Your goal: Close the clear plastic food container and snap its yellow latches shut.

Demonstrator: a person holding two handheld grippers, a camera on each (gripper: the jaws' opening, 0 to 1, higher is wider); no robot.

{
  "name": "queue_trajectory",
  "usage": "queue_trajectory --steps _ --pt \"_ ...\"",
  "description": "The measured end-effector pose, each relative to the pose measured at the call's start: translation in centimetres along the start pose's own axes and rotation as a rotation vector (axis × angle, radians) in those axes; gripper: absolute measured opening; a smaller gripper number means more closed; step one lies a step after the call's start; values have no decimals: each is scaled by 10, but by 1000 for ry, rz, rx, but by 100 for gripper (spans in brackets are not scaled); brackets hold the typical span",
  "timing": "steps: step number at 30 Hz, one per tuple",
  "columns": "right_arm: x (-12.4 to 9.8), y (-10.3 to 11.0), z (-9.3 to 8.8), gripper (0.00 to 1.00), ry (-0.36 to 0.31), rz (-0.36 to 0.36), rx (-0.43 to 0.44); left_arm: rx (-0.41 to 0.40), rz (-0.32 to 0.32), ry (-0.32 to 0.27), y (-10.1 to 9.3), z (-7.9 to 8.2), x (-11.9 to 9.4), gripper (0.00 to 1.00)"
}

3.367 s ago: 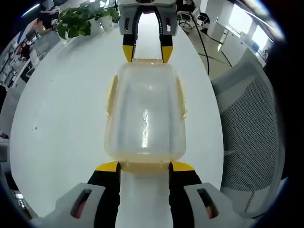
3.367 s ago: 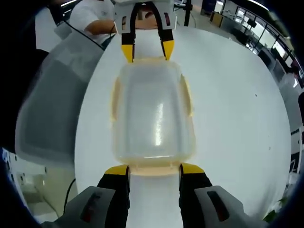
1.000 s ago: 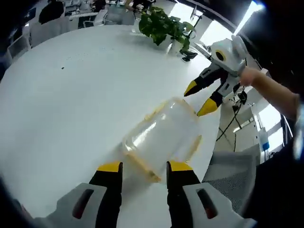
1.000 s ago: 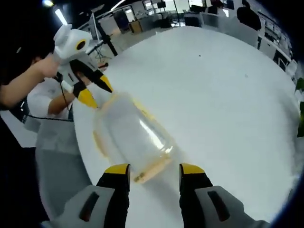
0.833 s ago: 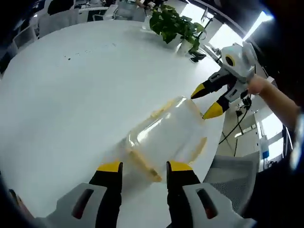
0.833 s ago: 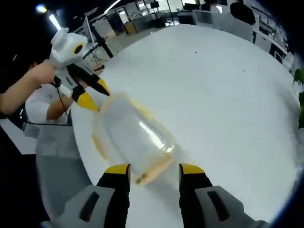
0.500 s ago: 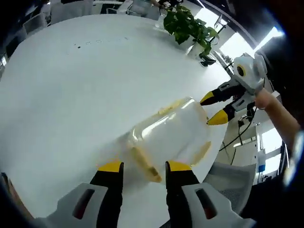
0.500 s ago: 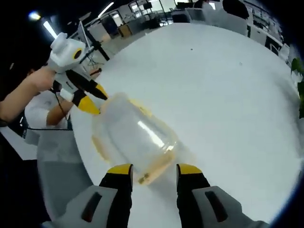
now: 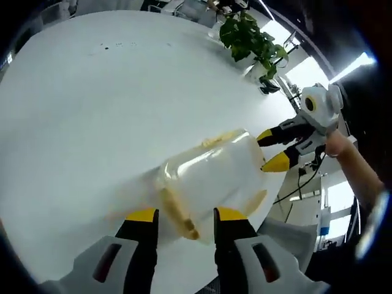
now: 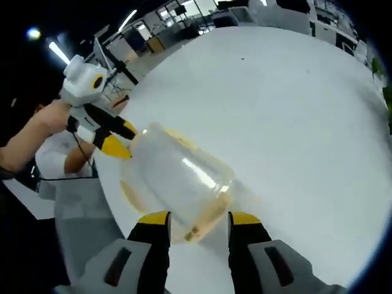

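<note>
On the smooth round white table (image 9: 79, 104), the clear rounded plastic container with yellow latches (image 9: 211, 177) lies toward six o'clock; left gripper (image 9: 180, 214) and right gripper (image 10: 199, 217) both spread, flanking its ends.

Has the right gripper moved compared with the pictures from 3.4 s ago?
Yes. The right gripper then faced the container's end squarely; now it sits off toward the table edge.

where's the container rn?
On the white table near its edge, the container lies between the two tongs: left tongs at its near end in the left gripper view, right tongs at the far end.
</note>
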State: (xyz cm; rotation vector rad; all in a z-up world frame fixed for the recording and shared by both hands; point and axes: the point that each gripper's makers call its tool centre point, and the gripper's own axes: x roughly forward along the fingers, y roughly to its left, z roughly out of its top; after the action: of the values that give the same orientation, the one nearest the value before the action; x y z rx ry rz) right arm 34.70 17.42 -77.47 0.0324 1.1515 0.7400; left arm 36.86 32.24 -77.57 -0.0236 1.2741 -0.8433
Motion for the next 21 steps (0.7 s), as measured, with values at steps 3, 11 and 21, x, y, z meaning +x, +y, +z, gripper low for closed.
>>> queue_trajectory --steps 3,11,21 --pt "1 1 0 36 4 1 3 -5 -12 2 -3 0 1 34" --pt "1 2 -2 34 20 11 34 -37 -29 10 -5 -2 2 32" --pt "1 2 -3 33 21 10 51 -64 -43 0 -7 -3 2 30"
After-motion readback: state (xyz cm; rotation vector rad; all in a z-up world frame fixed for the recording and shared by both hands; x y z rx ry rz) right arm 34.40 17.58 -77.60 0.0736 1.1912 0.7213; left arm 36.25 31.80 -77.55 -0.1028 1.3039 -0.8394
